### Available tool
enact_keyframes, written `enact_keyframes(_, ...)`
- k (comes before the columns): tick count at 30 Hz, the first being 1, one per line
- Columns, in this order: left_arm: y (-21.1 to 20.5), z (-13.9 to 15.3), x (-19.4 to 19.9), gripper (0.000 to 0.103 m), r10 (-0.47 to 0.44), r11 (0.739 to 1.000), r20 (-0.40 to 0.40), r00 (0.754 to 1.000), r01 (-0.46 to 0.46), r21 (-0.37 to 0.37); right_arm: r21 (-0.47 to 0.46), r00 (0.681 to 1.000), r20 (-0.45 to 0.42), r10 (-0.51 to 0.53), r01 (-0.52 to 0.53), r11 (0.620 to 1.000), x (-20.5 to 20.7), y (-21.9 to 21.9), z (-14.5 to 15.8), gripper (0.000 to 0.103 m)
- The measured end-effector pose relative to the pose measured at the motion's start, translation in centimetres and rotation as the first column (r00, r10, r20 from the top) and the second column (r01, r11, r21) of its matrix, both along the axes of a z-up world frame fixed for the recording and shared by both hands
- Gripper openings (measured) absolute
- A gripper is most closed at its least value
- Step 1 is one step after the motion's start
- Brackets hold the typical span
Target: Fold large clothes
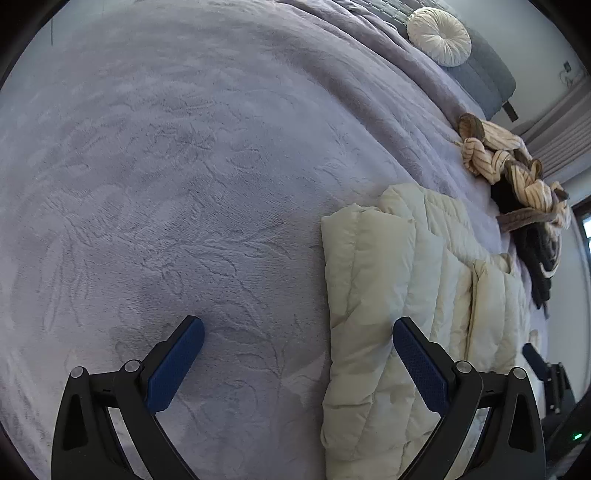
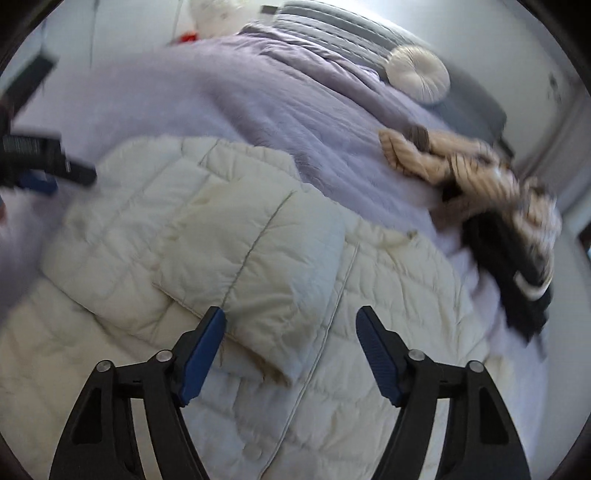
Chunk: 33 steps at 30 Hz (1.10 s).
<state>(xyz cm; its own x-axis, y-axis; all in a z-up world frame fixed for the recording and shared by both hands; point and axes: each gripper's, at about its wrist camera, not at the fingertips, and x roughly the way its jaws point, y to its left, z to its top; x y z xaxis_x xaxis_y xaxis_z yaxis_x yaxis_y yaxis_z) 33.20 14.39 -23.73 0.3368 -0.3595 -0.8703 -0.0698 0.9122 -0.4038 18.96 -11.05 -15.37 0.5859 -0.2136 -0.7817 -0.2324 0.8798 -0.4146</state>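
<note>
Now both claws hang released over the bed.
Left gripper (image 1: 297,330) and right gripper (image 2: 290,319) grip nothing; cream puffer jacket (image 2: 258,236) lies folded, seemingly, on lilac blanket (image 1: 184,166).

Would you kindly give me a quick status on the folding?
Left gripper open, empty. Right gripper open above cream puffer jacket, partly folded on bed. Clothes pile beyond, clear.

A bedroom: bed (image 1: 184,147) with round cushion (image 1: 439,36).
</note>
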Motion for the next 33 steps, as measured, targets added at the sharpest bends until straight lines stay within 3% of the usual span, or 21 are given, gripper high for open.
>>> enact_keyframes(6, 0.7, -0.5, 0.6, 0.102, 0.020, 0.998, -0.018, 1.000, -0.021, -0.058, -0.118, 0.999, 0.026, 0.040, -0.037, 0.992, -0.7, 1.0, -0.7, 0.072)
enact_keyframes(11, -0.1, -0.5, 0.6, 0.102, -0.010, 0.999, -0.010, 1.000, 0.009, -0.040, -0.194, 0.997, 0.050, 0.065, -0.054, 0.979, -1.1, 2.0, -1.3, 0.071)
enact_keyframes(13, -0.5, -0.7, 0.7, 0.102, -0.013, 0.999, -0.013, 1.000, 0.013, -0.045, -0.187, 0.997, 0.059, 0.040, -0.028, 0.982, -0.1, 2.1, -1.7, 0.055)
enact_keyframes(14, -0.6, -0.7, 0.7, 0.102, -0.015, 0.999, -0.013, 1.000, 0.014, -0.046, -0.180, 0.998, 0.051, 0.022, -0.012, 0.984, 0.3, 1.9, -2.0, 0.025)
enact_keyframes(15, -0.6, -0.6, 0.7, 0.102, -0.018, 0.999, -0.011, 1.000, 0.017, -0.047, -0.162, 0.999, 0.045, -0.014, 0.022, 0.986, 0.9, 1.5, -2.1, 0.007)
enact_keyframes(17, -0.5, -0.6, 0.8, 0.102, -0.022, 0.999, -0.009, 1.000, 0.022, -0.050, -0.089, 0.994, 0.062, -0.093, 0.099, 0.991, 1.1, 0.1, -1.4, 0.006)
enact_keyframes(20, -0.3, -0.6, 1.0, 0.102, -0.016, 0.998, -0.006, 1.000, 0.015, -0.060, 0.055, 0.966, 0.056, -0.252, 0.249, 0.967, 1.5, -3.6, 0.0, 0.005)
enact_keyframes(24, -0.6, -0.6, 1.4, 0.102, -0.010, 0.998, -0.003, 1.000, 0.009, -0.069, 0.217, 0.896, -0.050, -0.441, 0.441, 0.871, 1.3, -9.5, -0.1, 0.004)
enact_keyframes(27, -1.6, -0.4, 1.7, 0.102, -0.027, 0.999, 0.012, 1.000, 0.027, -0.044, 0.367, 0.841, -0.167, -0.515, 0.538, 0.759, 0.6, -13.2, -0.7, 0.004)
enact_keyframes(28, -2.1, -0.1, 1.8, 0.102, -0.031, 0.999, 0.025, 0.999, 0.032, -0.019, 0.429, 0.823, -0.207, -0.529, 0.562, 0.707, 0.4, -14.3, -0.8, 0.004)
enact_keyframes(31, -3.3, 0.7, 1.6, 0.102, -0.039, 0.996, 0.069, 0.997, 0.034, 0.077, 0.519, 0.791, -0.277, -0.546, 0.602, 0.608, -0.1, -16.0, -0.9, 0.004)
enact_keyframes(33, -4.3, 0.9, 1.5, 0.102, -0.062, 0.983, 0.094, 0.994, 0.044, 0.176, 0.590, 0.763, -0.345, -0.547, 0.630, 0.505, -0.6, -17.1, -1.4, 0.004)
